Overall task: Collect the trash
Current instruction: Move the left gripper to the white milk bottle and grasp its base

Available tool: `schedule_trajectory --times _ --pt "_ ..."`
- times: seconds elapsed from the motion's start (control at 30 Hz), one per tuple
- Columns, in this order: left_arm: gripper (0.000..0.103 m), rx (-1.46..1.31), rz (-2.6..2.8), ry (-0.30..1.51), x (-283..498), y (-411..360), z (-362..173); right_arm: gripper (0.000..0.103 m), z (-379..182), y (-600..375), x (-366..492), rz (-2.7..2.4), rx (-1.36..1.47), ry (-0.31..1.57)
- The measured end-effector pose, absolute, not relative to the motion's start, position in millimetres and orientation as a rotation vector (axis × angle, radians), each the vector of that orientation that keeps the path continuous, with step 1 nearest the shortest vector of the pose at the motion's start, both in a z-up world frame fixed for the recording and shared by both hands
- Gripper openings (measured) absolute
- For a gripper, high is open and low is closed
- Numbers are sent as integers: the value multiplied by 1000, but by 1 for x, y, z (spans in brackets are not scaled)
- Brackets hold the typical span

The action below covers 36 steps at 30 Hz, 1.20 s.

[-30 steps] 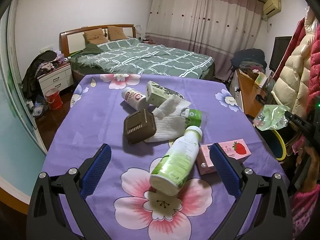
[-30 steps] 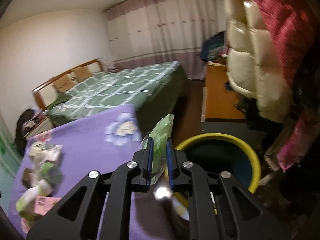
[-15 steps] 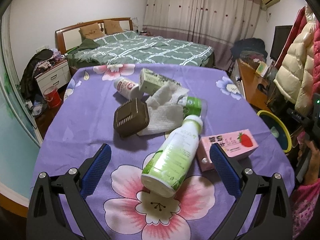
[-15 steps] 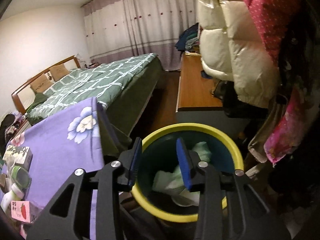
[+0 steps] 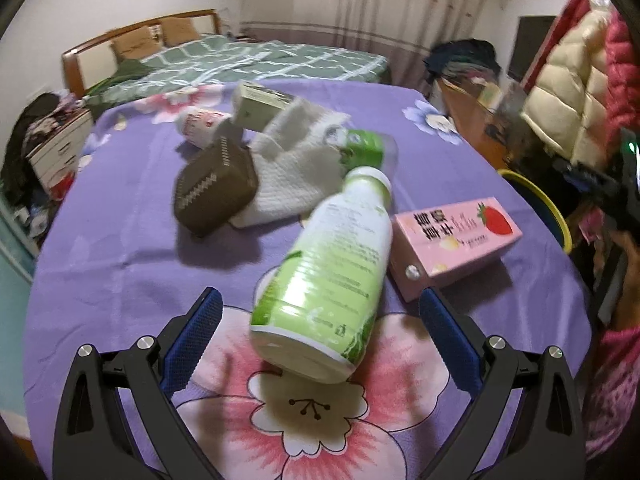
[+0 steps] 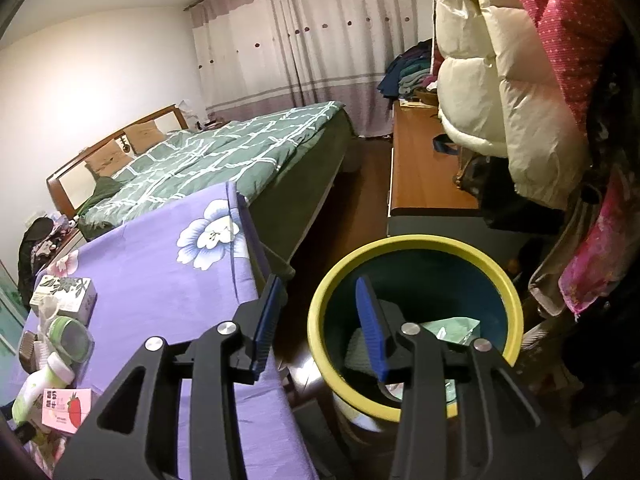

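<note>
STEP: right gripper (image 6: 320, 322) hung over the yellow-rimmed bin (image 6: 416, 244) beside the table's edge, jaws opening, nothing between them | left gripper (image 5: 320, 336) wide open, empty, straddling the green bottle (image 5: 328, 276) near the table's near edge | NEXT: close on that 1 bottle.

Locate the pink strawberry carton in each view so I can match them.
Left wrist: pink strawberry carton lies right of centre, beside the green-and-white bottle.
Right wrist: same carton at bottom left, near the table's edge.
Shared landmark: yellow-rimmed bin.
</note>
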State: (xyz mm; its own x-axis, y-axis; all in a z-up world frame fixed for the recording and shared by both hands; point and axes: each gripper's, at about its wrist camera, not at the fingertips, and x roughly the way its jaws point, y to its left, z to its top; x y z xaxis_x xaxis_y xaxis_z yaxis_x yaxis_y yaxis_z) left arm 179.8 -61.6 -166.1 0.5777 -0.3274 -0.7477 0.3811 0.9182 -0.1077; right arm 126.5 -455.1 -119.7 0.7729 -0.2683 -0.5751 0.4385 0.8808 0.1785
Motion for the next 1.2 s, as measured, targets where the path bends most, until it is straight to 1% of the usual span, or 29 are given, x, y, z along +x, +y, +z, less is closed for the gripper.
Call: schedule_trajectory --times 0.13,0.3,0.57,0.63,0.7,0.87,1.03,1.2 --pt "96 96 -444 858 184 -63 -173 38 -120 -452 127 -378 312 571" --pt "84 119 -491 872 189 -63 -179 38 -123 -452 128 -368 320 576" --pt "75 129 -519 837 188 -64 -179 38 -126 -450 130 -347 321 579" --pt "71 137 -523 830 188 -65 -178 38 -126 -449 131 -342 320 579" --pt "58 142 -525 824 188 -64 -176 38 -126 -447 131 -337 319 579" --pt "56 176 -516 785 183 -65 -160 38 -126 -446 131 -335 319 577" --pt "53 212 -513 697 180 -69 -121 38 -125 -448 129 -334 325 572" --pt "53 223 -498 661 192 -77 -94 38 -125 -447 128 -329 328 570"
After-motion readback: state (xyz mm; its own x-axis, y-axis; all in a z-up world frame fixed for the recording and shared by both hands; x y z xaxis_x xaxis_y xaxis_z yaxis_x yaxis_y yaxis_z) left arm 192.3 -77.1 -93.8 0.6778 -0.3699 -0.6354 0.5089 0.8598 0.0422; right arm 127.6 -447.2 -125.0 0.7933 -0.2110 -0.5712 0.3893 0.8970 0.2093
